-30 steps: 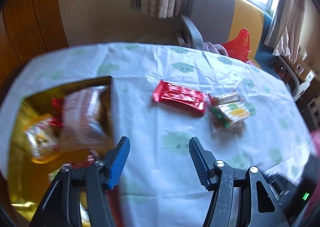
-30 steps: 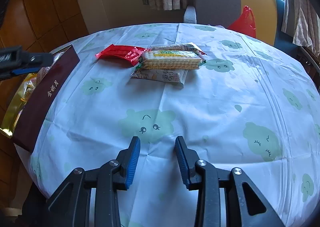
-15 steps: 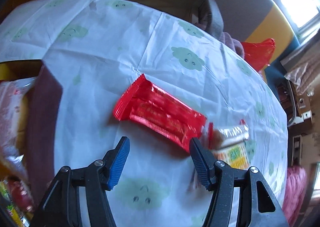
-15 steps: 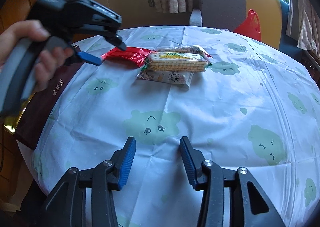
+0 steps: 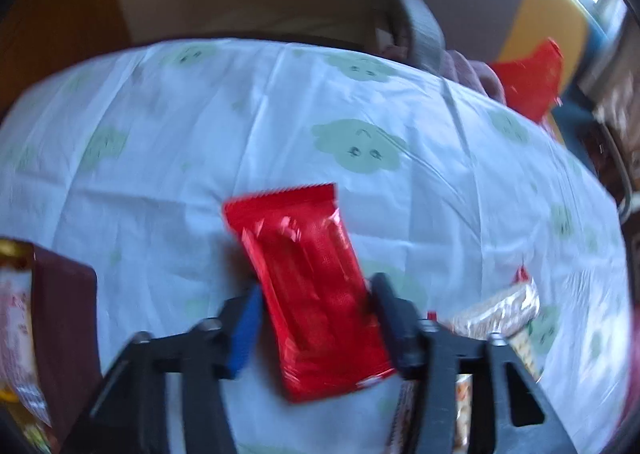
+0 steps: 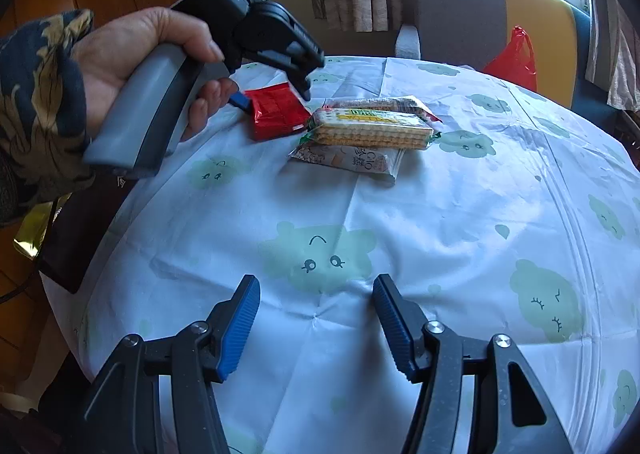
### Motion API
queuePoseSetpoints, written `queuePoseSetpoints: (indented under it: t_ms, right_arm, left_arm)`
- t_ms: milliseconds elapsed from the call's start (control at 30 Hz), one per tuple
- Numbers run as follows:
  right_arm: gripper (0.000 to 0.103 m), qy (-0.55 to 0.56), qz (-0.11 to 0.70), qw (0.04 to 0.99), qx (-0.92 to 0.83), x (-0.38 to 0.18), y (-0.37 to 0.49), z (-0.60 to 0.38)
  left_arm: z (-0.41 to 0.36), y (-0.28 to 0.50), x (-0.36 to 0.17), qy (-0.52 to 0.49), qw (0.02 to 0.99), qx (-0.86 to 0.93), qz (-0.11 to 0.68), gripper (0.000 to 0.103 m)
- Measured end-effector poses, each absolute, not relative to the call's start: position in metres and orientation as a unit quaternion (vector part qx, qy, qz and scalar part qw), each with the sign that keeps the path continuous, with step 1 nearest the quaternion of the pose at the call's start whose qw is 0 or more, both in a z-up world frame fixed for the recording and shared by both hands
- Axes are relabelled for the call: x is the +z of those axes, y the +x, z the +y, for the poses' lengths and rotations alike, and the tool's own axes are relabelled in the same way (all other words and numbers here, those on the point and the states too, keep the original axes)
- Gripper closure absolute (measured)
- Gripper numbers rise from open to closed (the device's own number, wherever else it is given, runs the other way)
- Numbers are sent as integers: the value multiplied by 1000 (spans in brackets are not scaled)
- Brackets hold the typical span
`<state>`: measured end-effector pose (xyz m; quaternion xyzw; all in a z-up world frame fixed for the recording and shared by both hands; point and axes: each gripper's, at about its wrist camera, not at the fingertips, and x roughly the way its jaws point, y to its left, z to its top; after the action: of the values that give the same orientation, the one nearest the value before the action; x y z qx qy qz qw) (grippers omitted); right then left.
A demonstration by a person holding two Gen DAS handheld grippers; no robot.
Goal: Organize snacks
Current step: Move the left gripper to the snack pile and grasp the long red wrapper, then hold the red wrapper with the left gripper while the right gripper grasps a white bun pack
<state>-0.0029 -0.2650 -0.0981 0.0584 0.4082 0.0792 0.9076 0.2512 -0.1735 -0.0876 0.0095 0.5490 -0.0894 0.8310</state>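
Left claw [image 5: 316, 310] is down over the red packet [image 5: 310, 286] now, fingers apart and straddling it, one pad each side, not yet clamped as far as I can see; the view from that wrist is blurred, so contact is hard to call. The packet lies flat on the bench [image 6: 440, 238], near its far left part, just beside the cracker pack [image 6: 370, 130] that is stacked on another wrapper [image 6: 352, 160]. Right claw [image 6: 316, 318] hangs spread wide over bare cloth at the near edge, holding nothing. The box [image 5: 66, 318] with snacks inside sits at the left edge of the bench.

Risks from here, I'd say: that foil is slick and thin, so a squeeze across the width could buckle it and let it squirt out. Pads may also pinch the loose cloth and drag it, shifting the cracker stack. A grip this near one end could leave the packet drooping and catching the box wall
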Motion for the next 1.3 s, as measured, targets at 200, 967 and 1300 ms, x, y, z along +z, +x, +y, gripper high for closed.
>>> queuePoseSetpoints:
  t_ms: [200, 967, 1300]
  right_arm:
    - [42, 59, 409, 907, 81, -98, -3, -265]
    - [43, 70, 445, 886, 113, -56, 157, -268]
    - [45, 36, 488, 860, 144, -70, 125, -283]
  left_arm:
    - [-154, 200, -86, 52, 838, -136, 526, 62]
    - [-119, 67, -99, 84, 859, -198, 464, 59]
    - [-115, 66, -99, 71, 860, -204, 462, 59]
